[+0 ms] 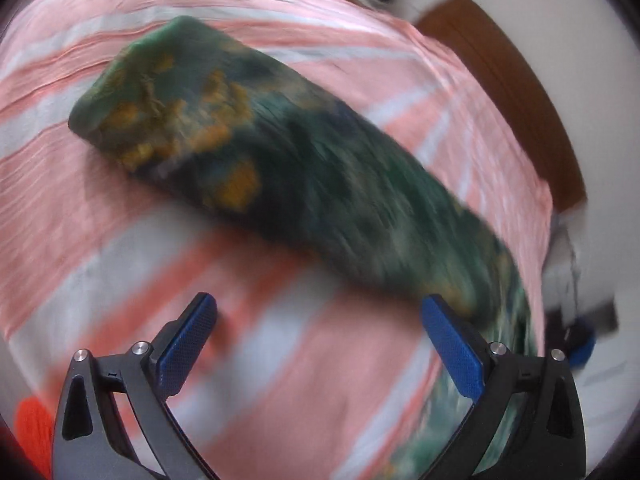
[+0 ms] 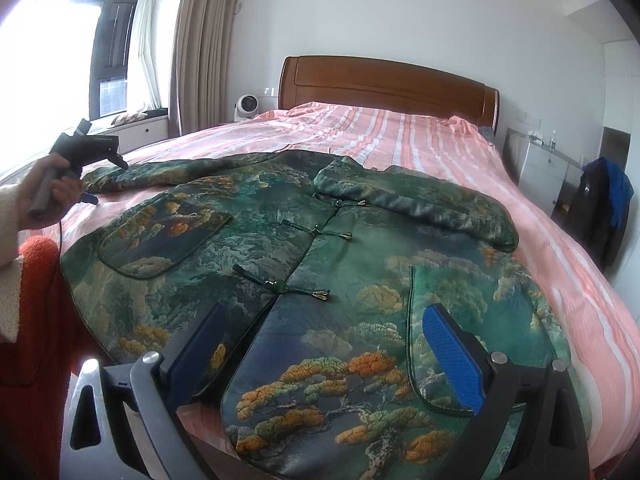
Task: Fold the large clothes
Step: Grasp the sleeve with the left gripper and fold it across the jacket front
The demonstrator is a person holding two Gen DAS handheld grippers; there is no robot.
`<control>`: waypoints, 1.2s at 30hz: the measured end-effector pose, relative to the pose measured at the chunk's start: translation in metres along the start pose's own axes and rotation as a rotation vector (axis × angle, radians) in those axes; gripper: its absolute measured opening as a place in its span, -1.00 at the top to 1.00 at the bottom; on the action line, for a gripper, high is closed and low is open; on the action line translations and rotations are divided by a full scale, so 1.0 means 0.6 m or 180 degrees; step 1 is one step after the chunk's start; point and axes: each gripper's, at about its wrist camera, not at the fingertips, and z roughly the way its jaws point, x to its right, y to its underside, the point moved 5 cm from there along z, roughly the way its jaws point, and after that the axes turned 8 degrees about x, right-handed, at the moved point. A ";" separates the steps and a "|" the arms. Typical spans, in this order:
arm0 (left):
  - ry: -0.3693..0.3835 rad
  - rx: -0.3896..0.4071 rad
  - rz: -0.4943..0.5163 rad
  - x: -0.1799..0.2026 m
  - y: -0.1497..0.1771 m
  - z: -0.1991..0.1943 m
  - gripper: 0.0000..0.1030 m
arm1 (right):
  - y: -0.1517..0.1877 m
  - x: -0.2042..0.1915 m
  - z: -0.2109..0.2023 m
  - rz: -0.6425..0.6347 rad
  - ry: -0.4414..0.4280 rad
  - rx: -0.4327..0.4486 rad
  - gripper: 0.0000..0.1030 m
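Plainly spread wide, both: left tongs [image 1: 319, 320] gaping above the striped bed [image 1: 280, 360], gripping nothing, near a blurred sleeve; right tongs [image 2: 326, 332] equally wide over the hem, holding nothing. Green brocade jacket [image 2: 304, 264] laid flat, front up, by the bed's foot edge, knot buttons fastened, right-hand sleeve [image 2: 420, 204] folded across the chest, pine-and-mountain pattern in orange and green.

The jacket [image 2: 304, 264] lies spread on the near part of the bed [image 2: 420, 136], one sleeve [image 2: 416, 204] folded across its far right; the headboard [image 2: 384, 84] stands far, a nightstand [image 2: 544, 172] right, the left hand-held gripper [image 2: 93, 178] hangs above the jacket's far left edge
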 end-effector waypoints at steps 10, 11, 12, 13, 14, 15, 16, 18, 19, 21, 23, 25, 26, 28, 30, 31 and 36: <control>-0.0617 0.0496 -0.0019 -0.001 -0.098 0.034 0.58 | 0.008 -0.011 0.013 -0.0034 -0.0081 -0.0081 -0.90; -0.0671 0.0507 0.0204 0.019 -0.101 0.031 0.69 | 0.008 -0.011 0.014 -0.0028 -0.0093 -0.0085 -0.90; -0.0717 0.0565 0.0373 0.039 -0.104 0.022 0.75 | 0.008 -0.010 0.014 -0.0017 -0.0100 -0.0085 -0.90; -0.0723 0.0647 0.0555 0.066 -0.111 0.009 0.75 | 0.008 -0.008 0.015 0.0006 -0.0112 -0.0081 -0.90; -0.0665 0.0771 0.0839 0.118 -0.112 -0.013 0.77 | 0.008 -0.007 0.015 0.0023 -0.0120 -0.0078 -0.90; -0.0609 0.0861 0.1045 0.155 -0.114 -0.029 0.78 | 0.007 -0.004 0.016 0.0054 -0.0132 -0.0072 -0.90; -0.0537 0.0970 0.1282 0.201 -0.110 -0.049 0.78 | 0.007 -0.002 0.016 0.0081 -0.0145 -0.0068 -0.90; -0.0259 0.1217 0.1881 0.333 -0.078 -0.099 0.78 | 0.006 0.003 0.017 0.0138 -0.0173 -0.0066 -0.90; -0.0116 0.1289 0.2101 0.387 -0.058 -0.117 0.78 | 0.006 0.006 0.018 0.0170 -0.0187 -0.0067 -0.90; 0.0160 0.1391 0.2480 0.485 -0.010 -0.146 0.78 | 0.006 0.012 0.017 0.0224 -0.0198 -0.0060 -0.90; 0.0480 0.1412 0.2884 0.581 0.065 -0.167 0.77 | 0.004 0.021 0.012 0.0299 -0.0189 -0.0028 -0.90; 0.0726 0.1365 0.3199 0.647 0.145 -0.166 0.77 | 0.001 0.032 0.006 0.0367 -0.0164 0.0018 -0.90; 0.0817 0.1320 0.3364 0.671 0.190 -0.159 0.77 | -0.001 0.041 0.001 0.0416 -0.0136 0.0052 -0.90; 0.0882 0.1218 0.3609 0.703 0.260 -0.131 0.76 | -0.003 0.056 -0.006 0.0502 -0.0085 0.0099 -0.90; 0.0865 0.0951 0.3863 0.713 0.345 -0.076 0.45 | -0.004 0.070 -0.011 0.0590 -0.0046 0.0122 -0.90; 0.0811 0.0717 0.4028 0.708 0.394 -0.036 0.23 | -0.003 0.077 -0.013 0.0638 -0.0033 0.0127 -0.90; 0.0321 0.0119 0.4823 0.625 0.544 0.064 -0.53 | 0.003 0.114 -0.017 0.0919 0.0017 0.0126 -0.90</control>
